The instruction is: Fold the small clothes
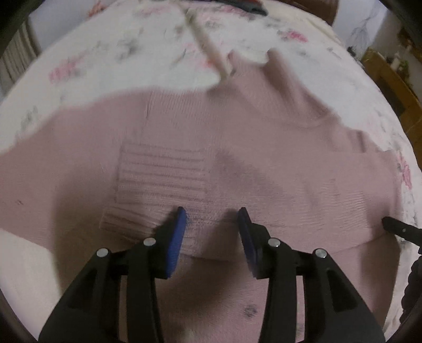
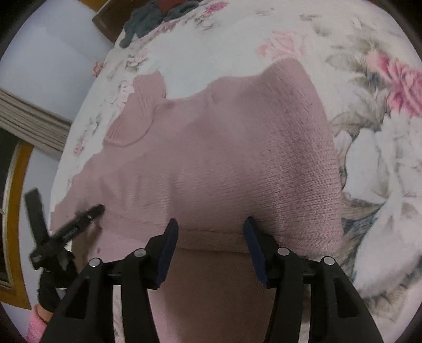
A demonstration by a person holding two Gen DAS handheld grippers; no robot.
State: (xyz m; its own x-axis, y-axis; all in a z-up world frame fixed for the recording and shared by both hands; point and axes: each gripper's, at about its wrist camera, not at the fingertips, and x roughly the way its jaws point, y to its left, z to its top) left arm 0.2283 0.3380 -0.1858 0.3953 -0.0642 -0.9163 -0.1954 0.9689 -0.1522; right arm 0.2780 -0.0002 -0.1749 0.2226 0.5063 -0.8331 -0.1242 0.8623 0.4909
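**Sweater Fold: Hem Edge Stage**

Here, 1 pink sweater [image 1: 237, 147] lay spread on the floral bedspread [image 1: 105, 60], partly folded, with 1 ribbed cuff [image 1: 158, 184] laid across its body. The left gripper [image 1: 212, 213] stood released, jaws apart, over the folded near edge. The right gripper [image 2: 209, 224] was likewise released, jaws apart, at the same edge further along; neither held cloth. In the right view, the left gripper's tip [image 2: 96, 209] touched or nearly touched the knit.

Judged step: both sleeves appeared folded in, and the lengthwise fold was in hand. The next move would call for both grippers to clamp the near edge together and carry it toward the collar [image 2: 147, 87], keeping the layers aligned.

Count: 1 sweater, 2 grippers, 1 heap of dark clothes [image 2: 147, 18] at the far bed edge.
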